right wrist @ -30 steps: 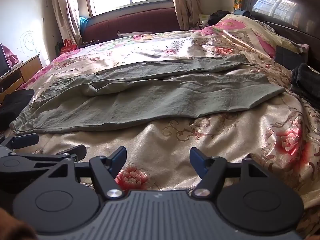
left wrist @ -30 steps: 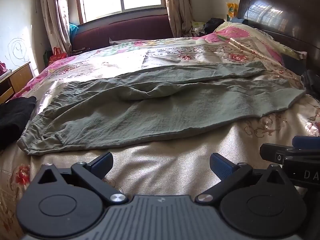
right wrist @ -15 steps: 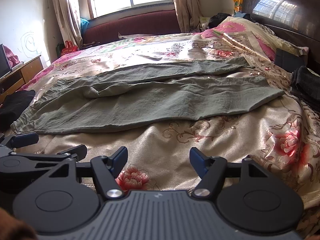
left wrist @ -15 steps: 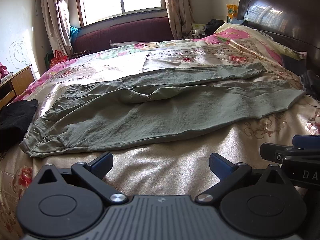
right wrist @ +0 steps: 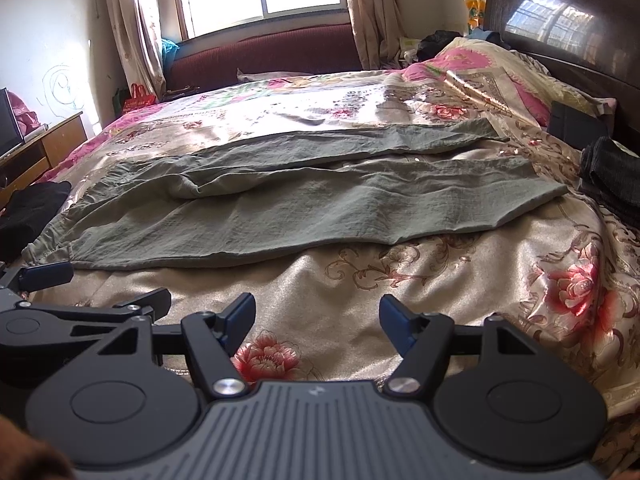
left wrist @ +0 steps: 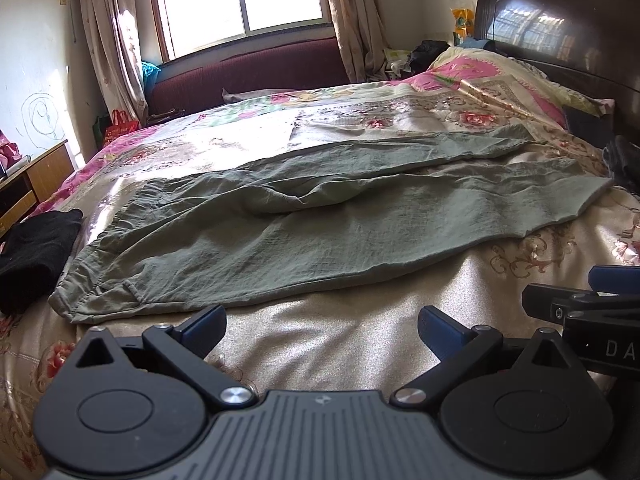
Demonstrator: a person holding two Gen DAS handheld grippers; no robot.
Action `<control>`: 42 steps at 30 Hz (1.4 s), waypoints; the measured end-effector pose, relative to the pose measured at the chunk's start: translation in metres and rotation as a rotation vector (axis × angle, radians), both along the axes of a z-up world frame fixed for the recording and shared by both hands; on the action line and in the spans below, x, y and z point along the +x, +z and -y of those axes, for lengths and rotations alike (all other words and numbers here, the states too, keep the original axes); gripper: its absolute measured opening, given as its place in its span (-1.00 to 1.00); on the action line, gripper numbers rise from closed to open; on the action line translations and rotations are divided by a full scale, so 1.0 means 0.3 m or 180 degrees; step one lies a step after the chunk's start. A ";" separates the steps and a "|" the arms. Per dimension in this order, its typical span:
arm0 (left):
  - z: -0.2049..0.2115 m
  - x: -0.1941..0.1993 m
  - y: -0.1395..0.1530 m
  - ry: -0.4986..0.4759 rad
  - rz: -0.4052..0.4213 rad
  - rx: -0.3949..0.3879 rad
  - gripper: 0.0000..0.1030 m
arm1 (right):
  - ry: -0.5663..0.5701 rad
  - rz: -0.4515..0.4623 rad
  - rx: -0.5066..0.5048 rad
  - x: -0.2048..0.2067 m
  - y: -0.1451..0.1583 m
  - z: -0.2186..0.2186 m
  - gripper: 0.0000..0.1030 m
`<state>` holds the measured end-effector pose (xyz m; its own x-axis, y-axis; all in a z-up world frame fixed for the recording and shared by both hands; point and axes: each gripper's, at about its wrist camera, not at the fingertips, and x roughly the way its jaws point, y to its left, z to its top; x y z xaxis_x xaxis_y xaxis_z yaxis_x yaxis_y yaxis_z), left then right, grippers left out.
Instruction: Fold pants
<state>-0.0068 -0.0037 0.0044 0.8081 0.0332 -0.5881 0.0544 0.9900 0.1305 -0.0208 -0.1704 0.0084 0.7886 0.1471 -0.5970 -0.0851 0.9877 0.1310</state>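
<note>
Left wrist view: green pants (left wrist: 320,216) lie spread flat across the frame's middle on the floral bed (left wrist: 352,336). Left gripper (left wrist: 320,326) at bottom, jaws apart, empty.

Right wrist view: pants (right wrist: 300,200) centre frame; right gripper (right wrist: 317,320) below, jaws apart, empty.

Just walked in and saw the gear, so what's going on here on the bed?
A person holds a gripper in each hand, about to fold the green pants spread flat across the floral bedspread. The left gripper and right gripper are both open and empty, hovering short of the near edge of the pants. Nothing is folded yet.
</note>
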 end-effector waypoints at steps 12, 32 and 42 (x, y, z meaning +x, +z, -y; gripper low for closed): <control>0.010 0.005 0.010 0.0040 -0.0076 0.0086 1.00 | 0.0076 0.0031 -0.0009 -0.002 0.007 -0.002 0.36; -0.010 -0.002 0.020 0.0035 -0.0147 0.0092 1.00 | 0.0174 0.0075 -0.0187 -0.013 0.031 -0.041 0.35; -0.065 0.021 0.088 -0.0073 0.0030 -0.0074 1.00 | 0.0382 0.0184 -0.0237 0.019 0.127 -0.076 0.35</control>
